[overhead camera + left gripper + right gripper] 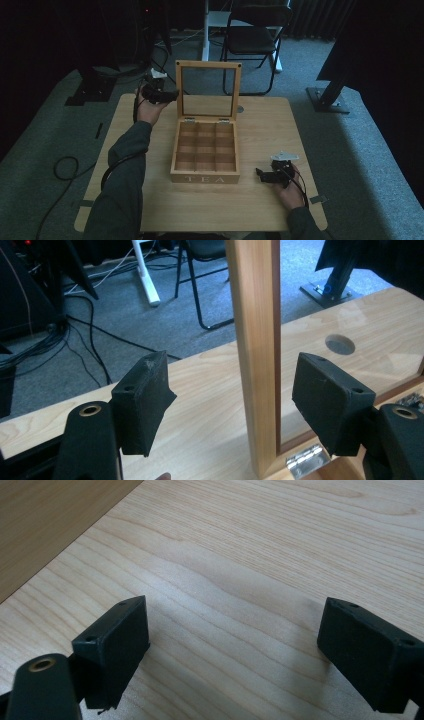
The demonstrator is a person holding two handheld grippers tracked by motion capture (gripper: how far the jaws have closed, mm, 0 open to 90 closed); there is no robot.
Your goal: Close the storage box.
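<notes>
A wooden tea box (pixel 205 177) marked TEA stands mid-table, its compartments empty. Its glass-paned lid (pixel 208 64) stands upright at the back. My left gripper (pixel 172 95) is at the lid's left edge. In the left gripper view the lid's wooden side rail (pixel 252 315) rises between the jaws of my left gripper (pixel 230 375), and the pads (pixel 145 405) stand apart from it, so it is open. My right gripper (pixel 260 174) rests low over the table just right of the box front. It is open (pixel 235 615) with only bare tabletop (pixel 250 540) between its jaws.
A metal hinge (pixel 305 460) joins lid and box. A round hole (pixel 240 108) is in the table behind the lid. A black folding chair (pixel 255 35), stand bases (pixel 327 100) and floor cables (pixel 65 167) surround the table. The box's side wall (pixel 50 520) lies close to the right gripper.
</notes>
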